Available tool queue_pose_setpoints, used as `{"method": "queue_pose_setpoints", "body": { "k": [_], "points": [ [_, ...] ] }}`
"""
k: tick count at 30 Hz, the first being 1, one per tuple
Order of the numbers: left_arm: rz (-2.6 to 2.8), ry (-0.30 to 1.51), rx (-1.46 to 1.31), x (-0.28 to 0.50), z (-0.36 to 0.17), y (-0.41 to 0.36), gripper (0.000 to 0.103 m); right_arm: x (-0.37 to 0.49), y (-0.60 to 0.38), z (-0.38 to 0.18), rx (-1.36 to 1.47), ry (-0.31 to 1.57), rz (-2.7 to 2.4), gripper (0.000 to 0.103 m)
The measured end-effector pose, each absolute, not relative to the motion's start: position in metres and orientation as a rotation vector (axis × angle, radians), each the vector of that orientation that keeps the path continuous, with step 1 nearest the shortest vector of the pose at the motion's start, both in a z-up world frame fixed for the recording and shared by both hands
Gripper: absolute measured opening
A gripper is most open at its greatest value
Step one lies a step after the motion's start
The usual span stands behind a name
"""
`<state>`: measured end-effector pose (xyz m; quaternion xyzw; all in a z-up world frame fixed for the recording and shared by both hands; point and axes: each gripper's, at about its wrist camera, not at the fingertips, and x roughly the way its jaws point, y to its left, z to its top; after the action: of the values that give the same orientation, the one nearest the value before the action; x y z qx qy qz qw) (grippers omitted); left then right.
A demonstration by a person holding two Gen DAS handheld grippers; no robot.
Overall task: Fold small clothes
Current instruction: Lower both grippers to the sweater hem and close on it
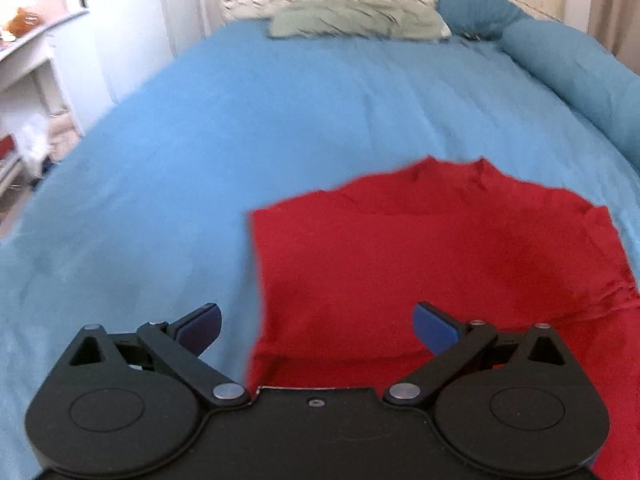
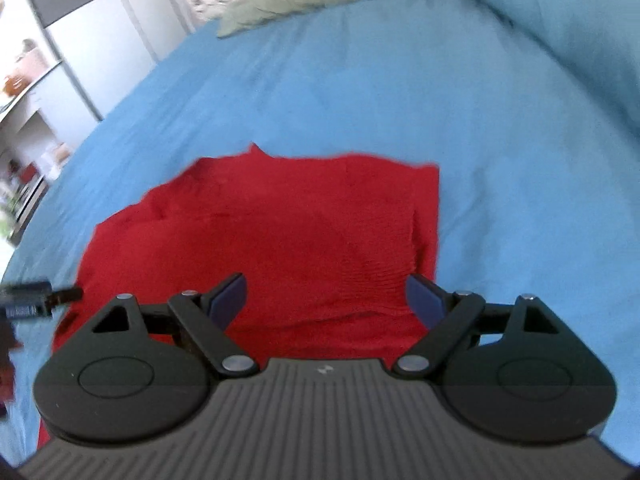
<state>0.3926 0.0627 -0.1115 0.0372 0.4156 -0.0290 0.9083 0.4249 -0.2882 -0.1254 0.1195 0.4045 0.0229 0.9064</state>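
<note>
Left gripper [image 1: 318,326] & right gripper [image 2: 326,298] both spread wide, empty, above red garment [image 2: 280,236] folded on blue bed [image 1: 240,120]; green cloth [image 1: 356,22] at 12 o'clock.

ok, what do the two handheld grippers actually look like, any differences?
Left gripper: matte black linkage arms, silver pivot pins, round black hubs, blue finger pads, smooth black body. Right gripper: same build, but a ribbed grey body with a small white mark. No sleeves or hands visible.
</note>
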Motion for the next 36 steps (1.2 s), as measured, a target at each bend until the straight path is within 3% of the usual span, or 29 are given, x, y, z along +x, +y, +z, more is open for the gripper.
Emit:
{"method": "queue_pose_setpoints", "body": {
  "k": [6, 11, 20, 24, 30, 32, 36],
  "points": [
    [-0.079, 0.902, -0.049, 0.328, -0.067, 0.108, 0.103, 0.357, -0.295, -0.062, 0.125, 0.808, 0.069, 0.102],
    [-0.077, 1.022, -0.038, 0.278, -0.068, 0.129, 0.103, 0.297, -0.286, -0.045, 0.149, 0.885, 0.053, 0.102],
    [-0.176, 1.211, 0.023, 0.200, -0.117, 0.135, 0.101, 0.191, -0.246, -0.101, 0.210, 1.101, -0.023, 0.095],
    [-0.205, 1.279, 0.042, 0.182, -0.141, 0.133, 0.082, 0.167, -0.233, -0.132, 0.175, 1.196, -0.111, 0.088],
    [-0.196, 1.312, 0.075, 0.169, -0.157, 0.124, 0.080, 0.146, -0.228, -0.152, 0.151, 1.279, -0.181, 0.083],
    [-0.192, 1.305, 0.084, 0.169, -0.158, 0.119, 0.080, 0.138, -0.230, -0.157, 0.159, 1.298, -0.193, 0.077],
    [-0.188, 1.304, 0.092, 0.164, -0.160, 0.110, 0.070, 0.136, -0.240, -0.164, 0.202, 1.331, -0.211, 0.071]
  ]
}}
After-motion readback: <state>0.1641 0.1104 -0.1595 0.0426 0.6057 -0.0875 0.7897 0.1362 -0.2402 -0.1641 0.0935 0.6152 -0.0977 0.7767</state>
